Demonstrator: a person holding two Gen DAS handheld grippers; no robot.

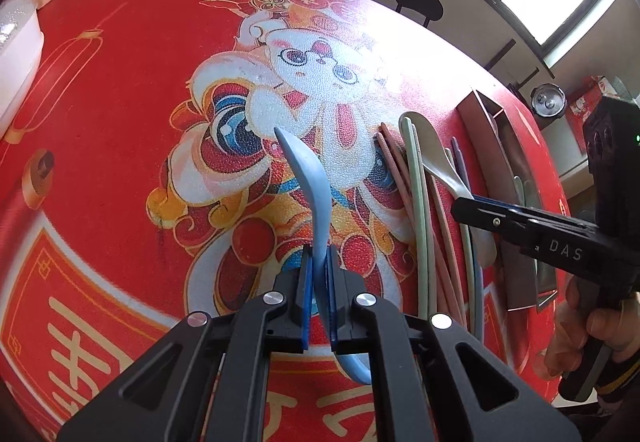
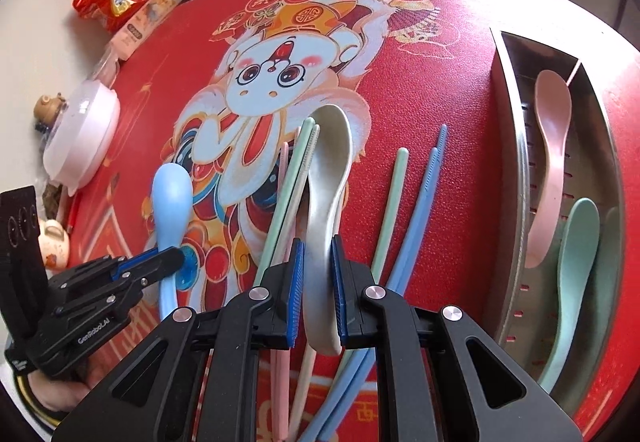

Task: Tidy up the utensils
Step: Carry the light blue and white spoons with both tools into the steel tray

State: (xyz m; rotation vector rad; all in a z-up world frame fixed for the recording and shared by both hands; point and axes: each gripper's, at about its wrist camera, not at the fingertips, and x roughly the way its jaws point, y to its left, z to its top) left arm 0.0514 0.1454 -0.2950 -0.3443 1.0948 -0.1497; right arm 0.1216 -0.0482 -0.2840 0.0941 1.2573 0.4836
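Matt plastic spoons [image 2: 326,201], brushed metal tray [image 2: 516,169], pebbled red mat [image 2: 440,81]

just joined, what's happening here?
A person is sorting utensils with two handheld grippers. The left gripper is shut on a blue spoon; the right gripper is shut on a beige spoon. Chopsticks lie on the red mat. The metal tray already holds a pink spoon and a green spoon.

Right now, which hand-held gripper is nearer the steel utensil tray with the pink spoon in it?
Right. The right hand-held gripper, clamping a beige spoon, sits beside the steel utensil tray; the left hand-held gripper, clamping a blue spoon, is farther away, beyond the chopsticks.
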